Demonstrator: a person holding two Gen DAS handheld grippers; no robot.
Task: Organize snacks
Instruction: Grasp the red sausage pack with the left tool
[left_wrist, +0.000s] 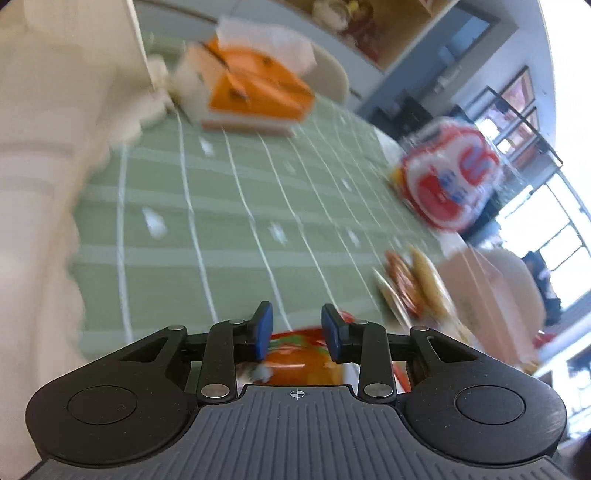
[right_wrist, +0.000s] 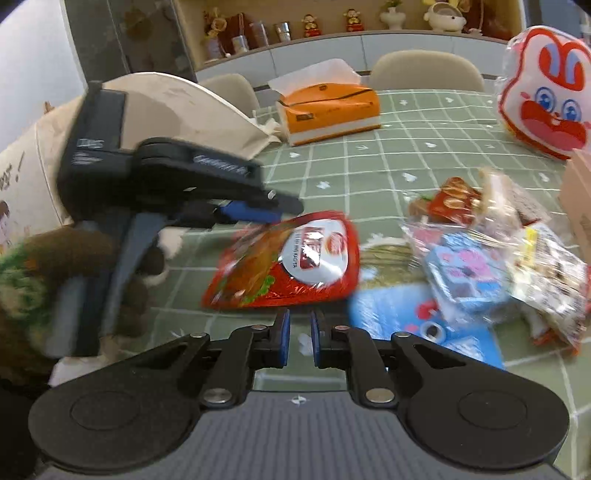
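Right wrist: red snack pouch (right_wrist: 291, 262) just beyond closed, empty right gripper (right_wrist: 298, 334).

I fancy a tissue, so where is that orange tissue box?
In the right wrist view the orange tissue box sits at the far edge of the green checked tablecloth, right of the cream bag.

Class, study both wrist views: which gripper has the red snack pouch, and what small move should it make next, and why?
The left gripper grips the red snack pouch by its edge. Probably it should carry it toward the canvas bag just behind it, since the right gripper is shut and empty.
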